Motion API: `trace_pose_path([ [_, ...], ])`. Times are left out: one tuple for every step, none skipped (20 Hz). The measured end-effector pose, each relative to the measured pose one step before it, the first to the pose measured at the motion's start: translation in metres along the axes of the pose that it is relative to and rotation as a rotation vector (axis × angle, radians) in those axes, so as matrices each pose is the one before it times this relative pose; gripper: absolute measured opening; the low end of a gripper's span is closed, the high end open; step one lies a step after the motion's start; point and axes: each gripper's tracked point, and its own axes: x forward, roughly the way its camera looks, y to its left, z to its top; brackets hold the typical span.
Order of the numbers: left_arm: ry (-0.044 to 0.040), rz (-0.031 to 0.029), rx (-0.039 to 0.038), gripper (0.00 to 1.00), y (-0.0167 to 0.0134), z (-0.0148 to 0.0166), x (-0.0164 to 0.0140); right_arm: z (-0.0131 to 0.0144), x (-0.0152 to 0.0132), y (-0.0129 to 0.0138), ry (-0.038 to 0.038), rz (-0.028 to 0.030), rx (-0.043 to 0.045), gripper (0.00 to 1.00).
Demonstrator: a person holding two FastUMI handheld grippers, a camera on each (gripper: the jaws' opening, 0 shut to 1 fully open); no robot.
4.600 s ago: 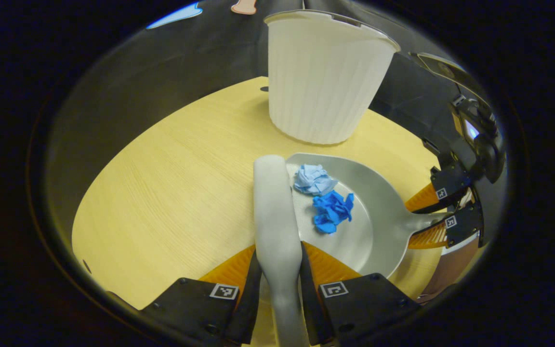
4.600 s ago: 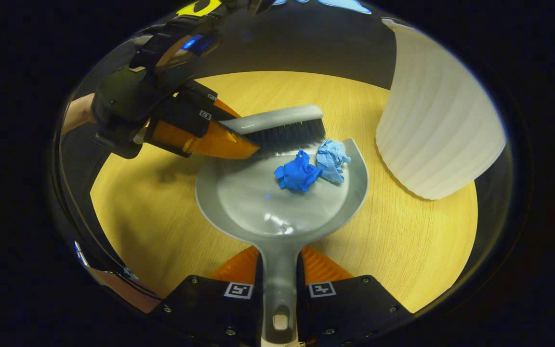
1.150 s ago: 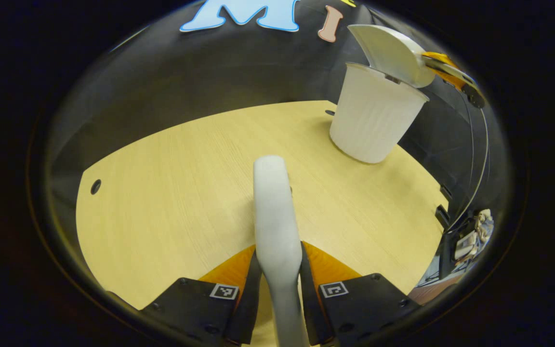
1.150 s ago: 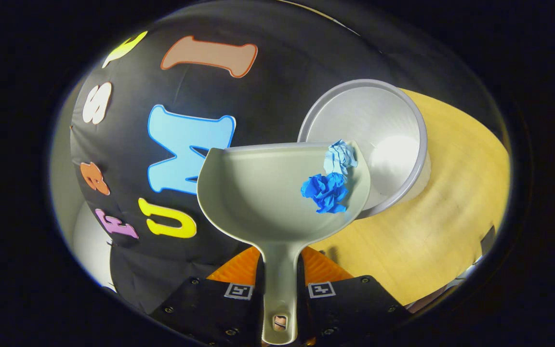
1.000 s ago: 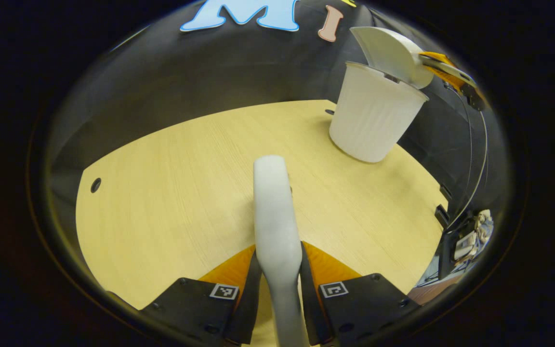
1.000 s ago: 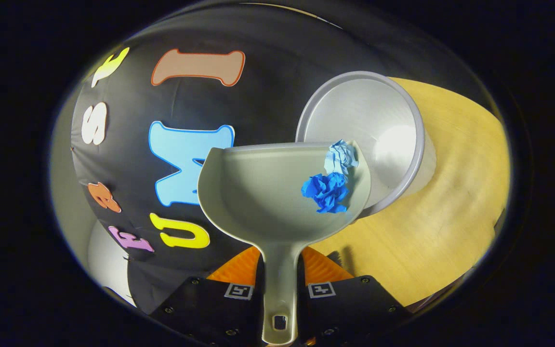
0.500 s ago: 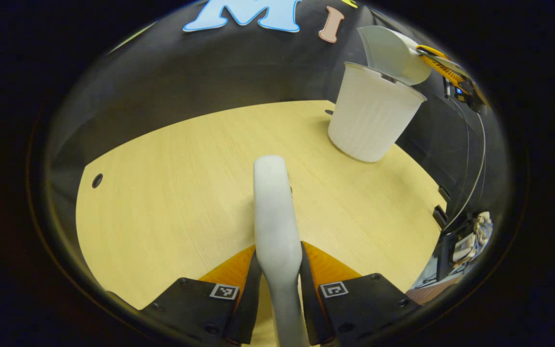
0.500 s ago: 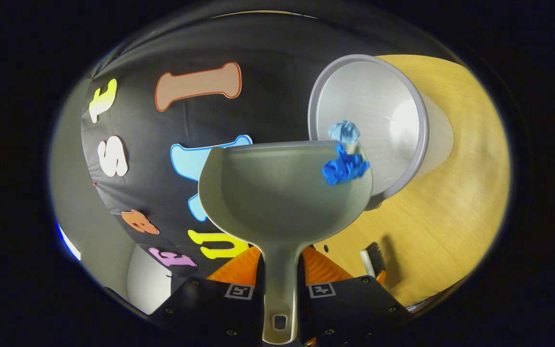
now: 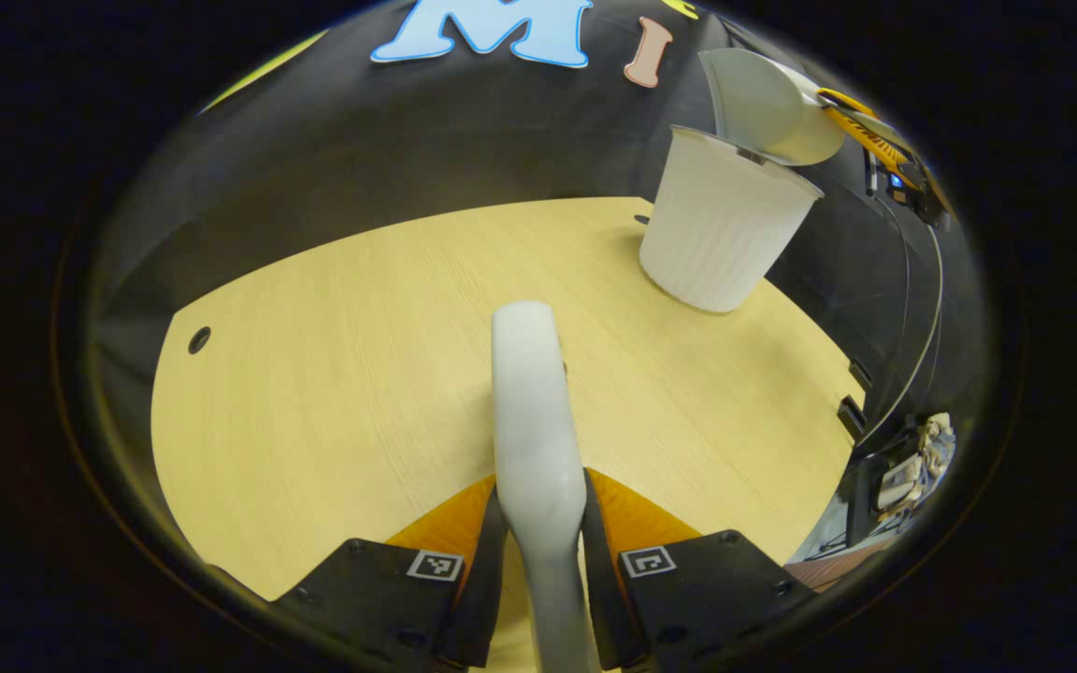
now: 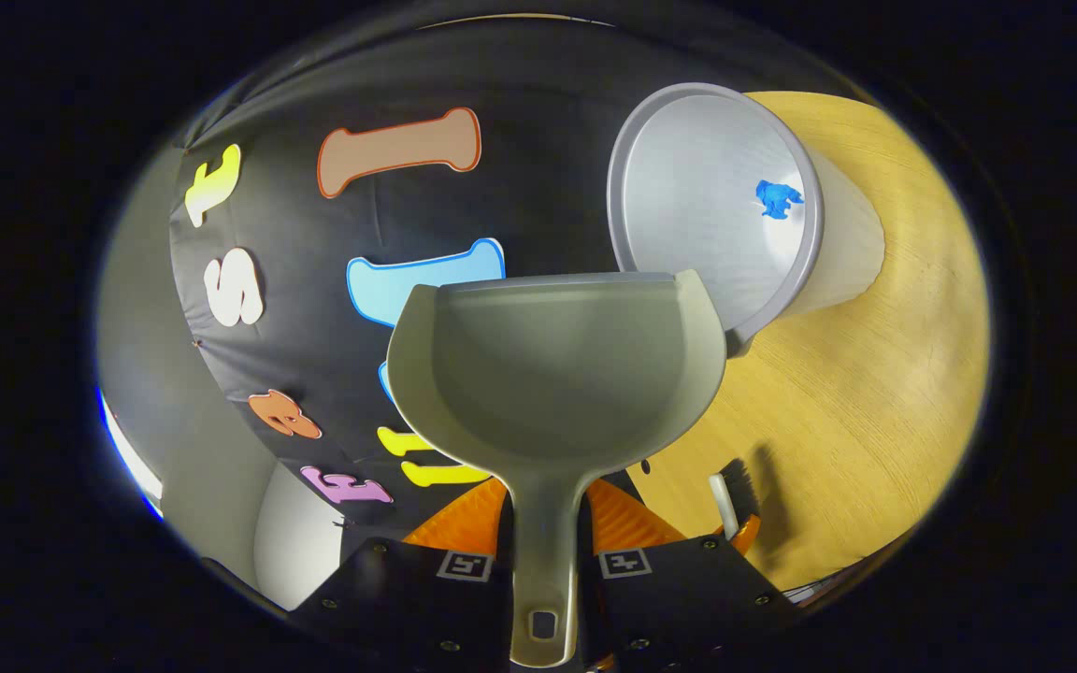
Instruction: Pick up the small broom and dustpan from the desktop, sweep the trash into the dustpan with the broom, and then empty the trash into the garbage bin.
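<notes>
Right gripper view: my right gripper (image 10: pixel 543 551) clamps the tipped, emptied dustpan (image 10: pixel 552 374) beside the garbage bin (image 10: pixel 716 201), blue trash (image 10: pixel 778 198) inside; my left gripper (image 9: pixel 538 551) clamps the broom (image 9: pixel 531 402) over the desktop (image 9: pixel 333 374); emptying looks done.

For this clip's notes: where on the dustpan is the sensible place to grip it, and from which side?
Grip the dustpan by its narrow straight handle, coming in from the handle end behind the scoop. The wide, curved scoop is likely too broad for a claw to span, while the handle fits between two fingers. The right claw holds it just so, tilted over the bin.
</notes>
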Motion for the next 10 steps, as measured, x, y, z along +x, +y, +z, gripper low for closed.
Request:
trace_pose_path([
  [-0.00282,0.00201,-0.00292,0.47,0.00399,-0.00202,-0.00264,-0.00514,-0.00088,-0.00236,0.00477,-0.00784,-0.02083,0.31],
  [-0.00193,0.00201,-0.00445,0.47,0.00264,-0.00211,-0.00228,-0.0061,0.00195,-0.00074,0.00472,-0.00754,-0.02483,0.31],
  [-0.00173,0.00311,-0.00705,0.44,0.00517,-0.00221,-0.00203,-0.00711,0.00056,-0.00088,0.00943,-0.00548,-0.03131,0.27],
  [0.00169,0.00428,-0.00797,0.47,0.00364,-0.00293,-0.00162,-0.00877,0.00211,0.00074,0.00784,-0.00547,-0.03063,0.27],
  [0.00212,0.00472,-0.00659,0.49,0.00588,-0.00279,-0.00201,-0.0103,0.00401,0.00054,0.01048,-0.00629,-0.03147,0.27],
  [0.00308,0.0065,-0.00738,0.49,0.00443,-0.00374,0.00054,-0.01166,0.00428,0.00205,0.01081,-0.0061,-0.03215,0.27],
  [0.00227,0.005,-0.00715,0.49,0.00596,-0.00285,-0.00104,-0.01229,0.00153,-0.00096,0.01108,-0.00744,-0.03053,0.27],
  [0.00143,0.00943,-0.00763,0.47,0.00425,-0.00303,-0.00037,-0.01345,-0.00133,-0.00214,0.01387,-0.01026,-0.03063,0.27],
  [0.00231,0.01066,-0.00566,0.47,0.00698,-0.00275,-0.00129,-0.01308,0.00133,-0.00371,0.01339,-0.01517,-0.02965,0.27],
  [-0.00042,0.013,-0.00554,0.44,0.00477,-0.00121,-0.00135,-0.01428,0.00034,-0.0054,0.01443,-0.0208,-0.03058,0.27],
])
